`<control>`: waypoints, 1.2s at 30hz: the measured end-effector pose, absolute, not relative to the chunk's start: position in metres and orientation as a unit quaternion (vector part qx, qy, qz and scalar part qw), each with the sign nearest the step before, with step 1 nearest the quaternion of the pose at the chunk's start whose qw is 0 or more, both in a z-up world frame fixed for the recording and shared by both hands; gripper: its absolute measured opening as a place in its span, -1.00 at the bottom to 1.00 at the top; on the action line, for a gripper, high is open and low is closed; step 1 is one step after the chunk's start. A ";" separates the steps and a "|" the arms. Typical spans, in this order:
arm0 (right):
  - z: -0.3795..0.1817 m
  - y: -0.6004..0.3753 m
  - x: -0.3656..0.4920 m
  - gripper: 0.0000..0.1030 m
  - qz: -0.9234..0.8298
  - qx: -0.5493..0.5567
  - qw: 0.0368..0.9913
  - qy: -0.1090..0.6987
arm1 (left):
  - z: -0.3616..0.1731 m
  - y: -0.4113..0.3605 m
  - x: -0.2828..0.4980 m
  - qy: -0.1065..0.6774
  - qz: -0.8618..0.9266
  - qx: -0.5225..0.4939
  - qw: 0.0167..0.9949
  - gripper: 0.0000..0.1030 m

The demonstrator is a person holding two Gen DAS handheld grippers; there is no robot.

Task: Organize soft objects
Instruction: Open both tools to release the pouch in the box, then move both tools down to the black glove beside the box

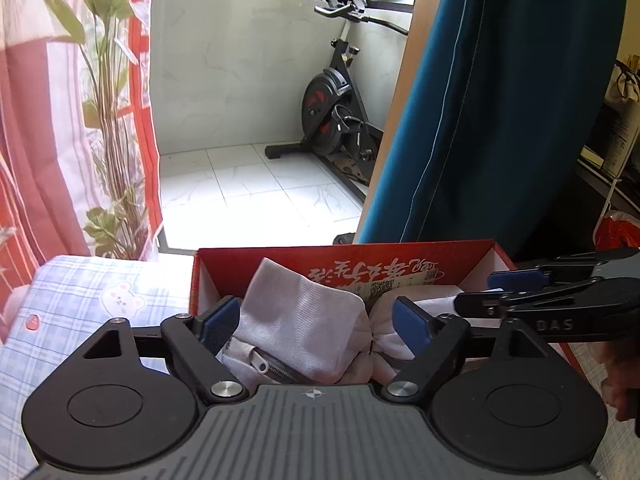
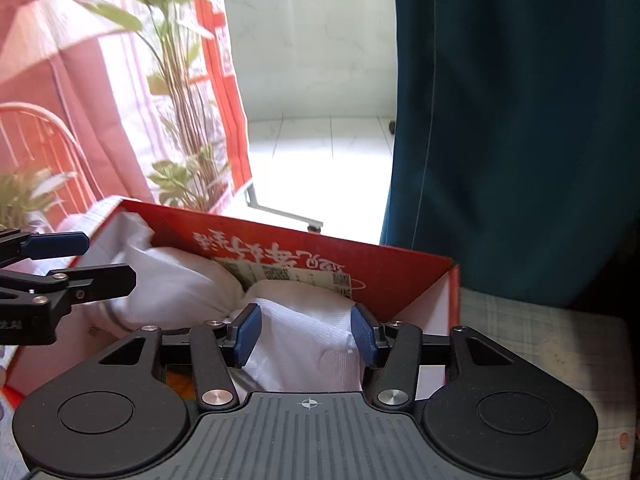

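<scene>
White cloth bundle (image 1: 304, 320) in red box (image 1: 400, 256): left hand-held gripper (image 1: 316, 320) spread wide around it; right hand-held gripper (image 2: 306, 334) half-open, straddling it.

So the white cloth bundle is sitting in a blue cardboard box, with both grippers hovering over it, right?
Not quite: the box is red, not blue, as the right wrist view shows plainly. The rest holds: the white cloth bundle lies inside it, and the left gripper and right gripper both hang over it, jaws apart around the cloth.

A home — exercise bike (image 1: 334, 110), curtains (image 1: 492, 100), bedsheet (image 1: 92, 304).
</scene>
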State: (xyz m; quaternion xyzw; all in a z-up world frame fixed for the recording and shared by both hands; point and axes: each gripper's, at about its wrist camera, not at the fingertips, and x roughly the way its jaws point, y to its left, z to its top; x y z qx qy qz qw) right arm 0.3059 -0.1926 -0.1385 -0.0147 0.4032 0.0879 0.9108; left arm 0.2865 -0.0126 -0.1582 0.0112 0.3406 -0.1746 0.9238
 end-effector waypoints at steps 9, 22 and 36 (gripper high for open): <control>-0.106 -0.193 0.244 -0.05 0.110 -0.024 0.921 0.372 | -0.135 0.004 0.238 0.320 -0.156 0.020 0.934 0.80; -0.099 -0.200 0.148 0.06 0.142 -0.004 0.932 0.333 | -0.147 0.020 0.143 0.322 -0.157 0.031 0.933 1.00; -0.172 -0.183 0.069 0.07 0.170 0.013 0.915 0.366 | -0.217 0.040 0.096 0.397 -0.144 -0.024 0.906 1.00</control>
